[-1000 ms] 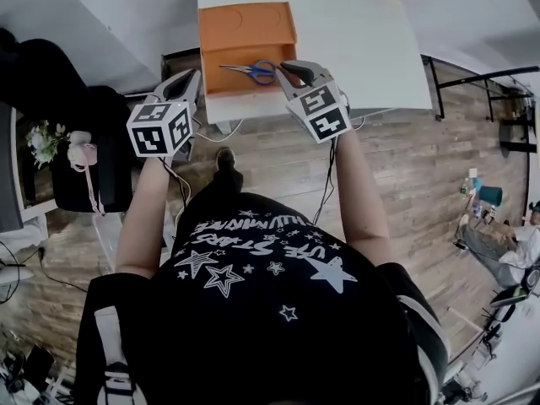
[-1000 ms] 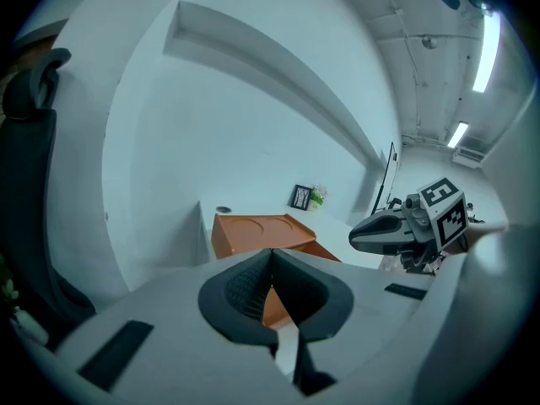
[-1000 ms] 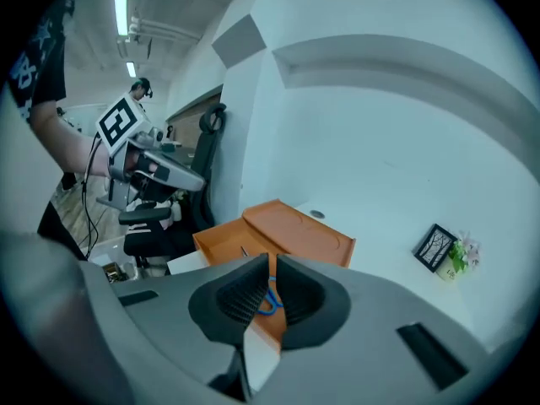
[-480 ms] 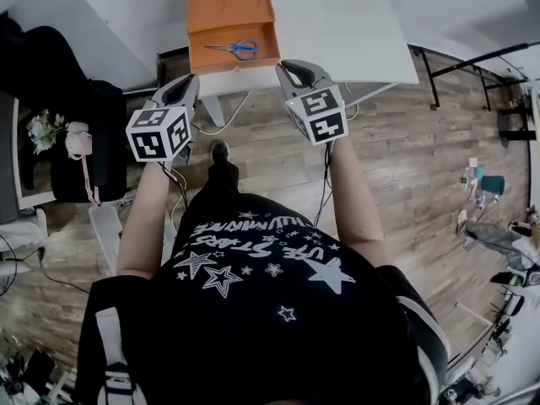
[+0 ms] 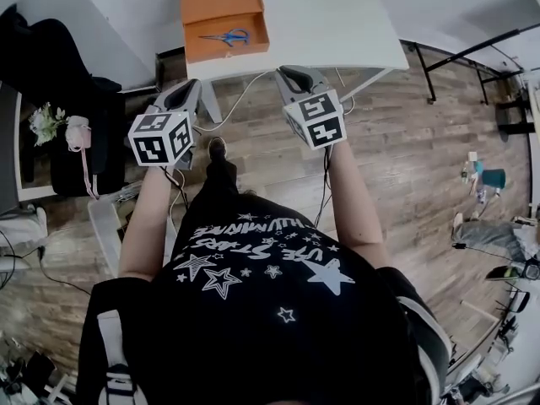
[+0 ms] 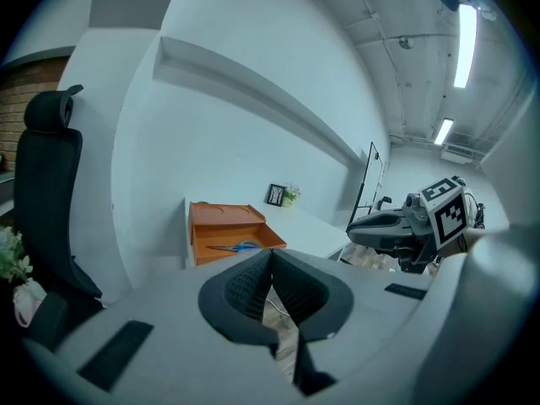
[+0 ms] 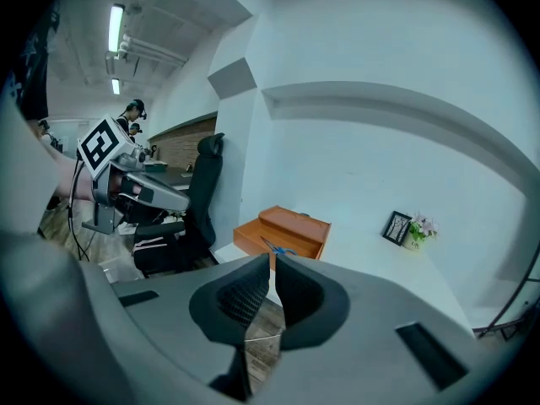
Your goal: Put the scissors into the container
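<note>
White table (image 5: 337, 24) carries the orange container (image 5: 221, 7) with the scissors (image 5: 225, 36) inside. I hold the left gripper (image 5: 189, 86) and right gripper (image 5: 288, 73) short of it, both closed and empty.

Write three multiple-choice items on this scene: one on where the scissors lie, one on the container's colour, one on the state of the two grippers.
1. Where do the scissors lie?
A) inside the container
B) on the floor
C) on the chair seat

2. What colour is the container?
A) green
B) orange
C) black

3. How do the jaws of the left gripper and the right gripper stand?
A) both wide apart
B) both together, with nothing between
C) one closed on the scissors

Answers: 1 A, the scissors rest in the container's open tray on the table. 2 B, its walls are orange in every view. 3 B, each gripper view shows its jaws meeting, with nothing between them.
</note>
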Tool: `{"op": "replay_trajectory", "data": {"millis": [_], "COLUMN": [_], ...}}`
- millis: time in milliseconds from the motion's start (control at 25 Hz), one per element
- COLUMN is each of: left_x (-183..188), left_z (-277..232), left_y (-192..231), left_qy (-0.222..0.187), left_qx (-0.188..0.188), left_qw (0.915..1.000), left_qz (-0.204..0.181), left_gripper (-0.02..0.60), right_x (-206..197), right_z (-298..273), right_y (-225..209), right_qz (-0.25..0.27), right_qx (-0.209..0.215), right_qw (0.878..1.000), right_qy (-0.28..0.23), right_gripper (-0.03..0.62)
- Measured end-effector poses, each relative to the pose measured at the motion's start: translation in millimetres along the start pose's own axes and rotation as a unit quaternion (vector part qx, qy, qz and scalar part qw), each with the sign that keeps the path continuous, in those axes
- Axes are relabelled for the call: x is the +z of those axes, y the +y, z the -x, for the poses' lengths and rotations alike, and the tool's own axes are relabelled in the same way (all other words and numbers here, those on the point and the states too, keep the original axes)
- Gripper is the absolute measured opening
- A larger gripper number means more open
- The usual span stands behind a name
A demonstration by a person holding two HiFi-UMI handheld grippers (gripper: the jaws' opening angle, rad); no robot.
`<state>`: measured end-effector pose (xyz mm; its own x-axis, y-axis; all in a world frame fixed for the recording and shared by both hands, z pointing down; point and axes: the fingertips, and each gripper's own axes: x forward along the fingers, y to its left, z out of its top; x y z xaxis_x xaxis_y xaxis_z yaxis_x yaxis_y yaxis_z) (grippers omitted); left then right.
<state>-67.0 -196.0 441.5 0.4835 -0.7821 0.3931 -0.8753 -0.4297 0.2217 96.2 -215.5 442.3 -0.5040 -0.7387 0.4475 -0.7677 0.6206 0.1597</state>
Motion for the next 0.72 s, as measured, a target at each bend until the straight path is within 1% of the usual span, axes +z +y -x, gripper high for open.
{"op": "replay_trajectory", "data": {"millis": [160, 440, 720], "left_x": [-9, -28, -51], "left_z": [23, 53, 73], "left_y": [-21, -43, -59], "left_qy": [-0.001, -0.004, -0.007], "left_qx": [0.001, 0.001, -0.005], "left_qw": [1.0, 1.0, 0.9999], "left_qz": [-0.003, -0.007, -0.007], "left_gripper": [0.02, 0.02, 0.02], "right_x": [-4, -14, -24], "right_z": [26, 54, 77], "right_y": [15, 41, 50], "right_qz": [0.004, 0.005, -0.008], "right_qx": [0.004, 0.01, -0.008], "right_qw": [1.0, 1.0, 1.0], "right_qy": [-0.005, -0.012, -0.028], "right_gripper": [0.057, 0.055, 0.054]}}
